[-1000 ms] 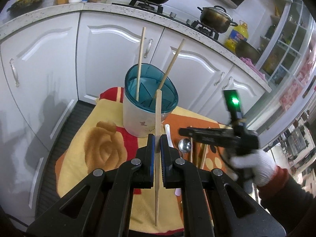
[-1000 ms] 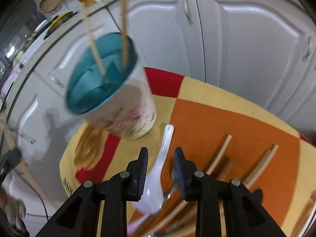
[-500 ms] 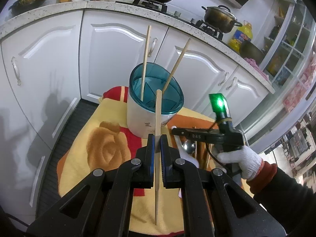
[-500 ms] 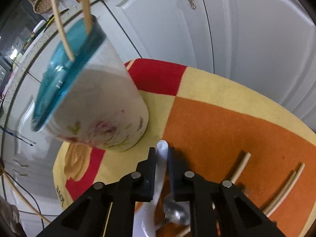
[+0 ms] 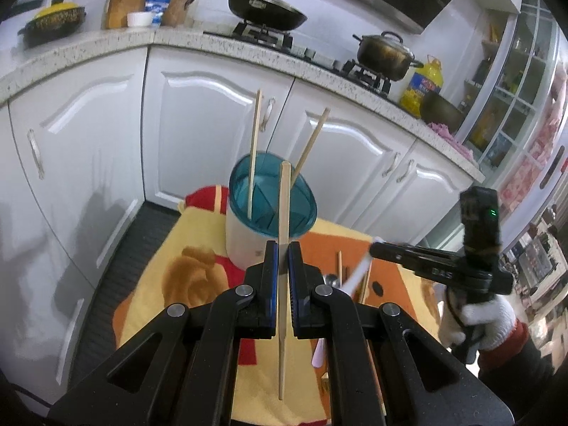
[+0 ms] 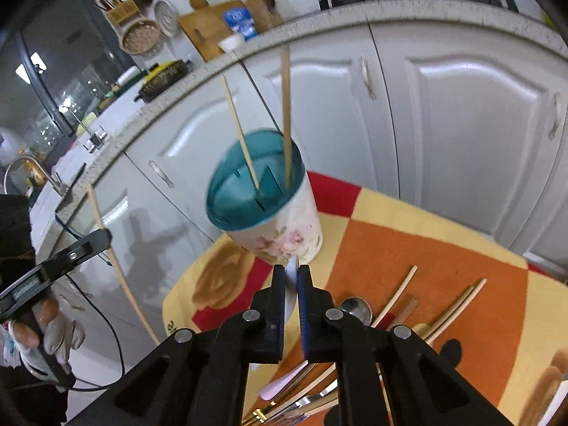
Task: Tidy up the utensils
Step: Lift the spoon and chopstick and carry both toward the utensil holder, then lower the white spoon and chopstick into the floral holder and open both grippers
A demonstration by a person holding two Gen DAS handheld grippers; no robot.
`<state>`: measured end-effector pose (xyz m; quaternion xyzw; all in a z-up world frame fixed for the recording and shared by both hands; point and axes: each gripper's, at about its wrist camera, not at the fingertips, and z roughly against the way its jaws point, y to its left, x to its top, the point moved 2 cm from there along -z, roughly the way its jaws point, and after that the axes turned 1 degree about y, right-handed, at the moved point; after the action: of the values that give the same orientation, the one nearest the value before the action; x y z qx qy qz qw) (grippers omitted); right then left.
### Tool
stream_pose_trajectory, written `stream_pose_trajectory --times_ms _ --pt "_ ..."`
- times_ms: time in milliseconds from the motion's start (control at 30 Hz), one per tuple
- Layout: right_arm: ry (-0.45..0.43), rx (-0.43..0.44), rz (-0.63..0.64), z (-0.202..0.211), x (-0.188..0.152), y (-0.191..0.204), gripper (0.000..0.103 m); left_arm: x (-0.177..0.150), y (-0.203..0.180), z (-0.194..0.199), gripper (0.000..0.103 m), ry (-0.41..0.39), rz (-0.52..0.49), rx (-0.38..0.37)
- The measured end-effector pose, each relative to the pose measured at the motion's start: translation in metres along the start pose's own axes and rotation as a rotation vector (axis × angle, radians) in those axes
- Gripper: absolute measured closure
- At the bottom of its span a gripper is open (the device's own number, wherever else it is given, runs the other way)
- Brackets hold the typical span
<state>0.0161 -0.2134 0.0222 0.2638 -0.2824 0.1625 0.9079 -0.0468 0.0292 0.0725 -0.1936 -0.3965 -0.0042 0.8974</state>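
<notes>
The right gripper (image 6: 291, 280) has just closed its fingers (image 6: 278, 284) on the handle of a white ceramic spoon (image 5: 356, 275), which a second ago lay on the table beside the holder with the fingers standing open to either side of it. In the left wrist view the spoon now hangs clear of the cloth, slanting down from the fingertips, so the pick-up appears complete and the carry to the holder looks like the next step. The left gripper (image 5: 283, 248) is unchanged in its hold: fingers narrow, pinched on a single wooden chopstick (image 5: 284, 213) held nearly upright, its top end crossing the holder's rim in that view.

The utensil holder (image 6: 269, 213), a white cup with a faded floral print and a translucent teal divided insert, stands upright on the far part of the table, just beyond both grippers. Two chopsticks (image 6: 285, 117) already lean inside it, in separate slots as far as can be told. On the orange and yellow cloth (image 6: 426, 248) near the right gripper lie a metal spoon (image 6: 355, 307), several loose chopsticks (image 6: 397, 298) and more cutlery at the near edge, so much of the sorting seems still to be done. A gloved hand (image 5: 475, 323) grips the right tool's handle.
</notes>
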Motion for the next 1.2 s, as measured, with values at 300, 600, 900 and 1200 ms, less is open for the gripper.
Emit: stream_pose_trajectory --times_ms 300,600,900,1200 --pt "-0.133 0.024 0.063 0.062 0.044 0.028 0.097 0.064 -0.005 0.032 0.099 -0.177 -0.021 0.02" --pt "-0.234 -0.071 0.143 0.054 0.11 0.049 0.097 0.132 -0.01 0.004 0.099 -0.301 -0.038 0.097" --pt "-0.176 -0.156 0.273 -0.017 0.135 0.061 0.097 0.144 0.003 -0.062 0.099 -0.292 -0.051 0.216" --pt "-0.166 -0.233 0.376 -0.043 0.129 0.06 0.097 0.124 0.009 -0.103 0.099 -0.222 -0.04 0.221"
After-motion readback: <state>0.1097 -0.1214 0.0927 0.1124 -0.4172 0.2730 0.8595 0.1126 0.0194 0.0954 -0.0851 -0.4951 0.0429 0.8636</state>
